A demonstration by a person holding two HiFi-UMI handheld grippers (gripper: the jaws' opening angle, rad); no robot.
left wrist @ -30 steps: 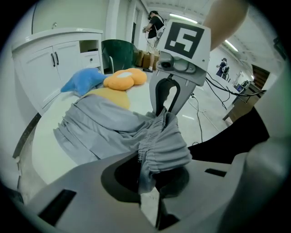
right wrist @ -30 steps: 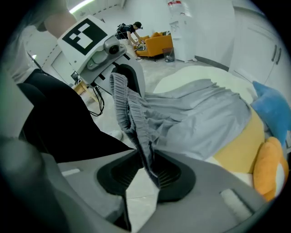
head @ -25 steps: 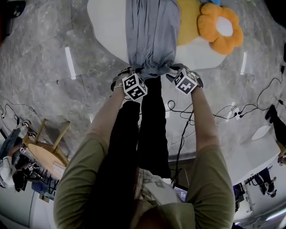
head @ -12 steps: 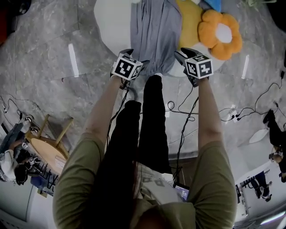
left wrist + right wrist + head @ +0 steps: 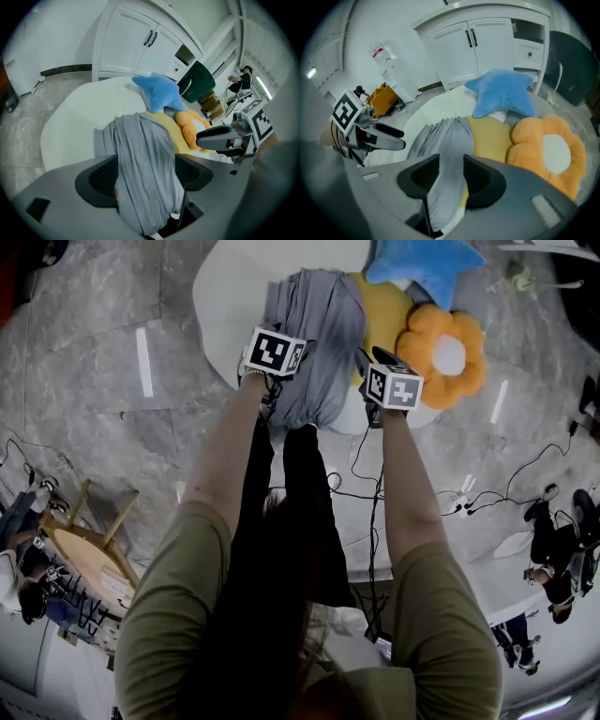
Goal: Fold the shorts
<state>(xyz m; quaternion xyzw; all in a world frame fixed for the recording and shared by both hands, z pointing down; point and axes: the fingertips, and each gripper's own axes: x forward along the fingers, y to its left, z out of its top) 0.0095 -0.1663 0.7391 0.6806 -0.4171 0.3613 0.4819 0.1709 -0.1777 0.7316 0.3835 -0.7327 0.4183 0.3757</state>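
Left tool (image 5: 145, 176), just opened wide with the grey shorts (image 5: 314, 324) loose between its jaws, and right tool (image 5: 451, 180), clamped narrowly on their fabric, have moved forward from the white worktop's (image 5: 225, 287) near edge, doubling the shorts over.

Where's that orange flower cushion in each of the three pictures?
Head view: orange flower cushion, upper right.
Left gripper view: the cushion, right of centre, past the grey shorts.
Right gripper view: the cushion, lower right.
Shared landmark: the blue star cushion, lying just beyond it in every view.
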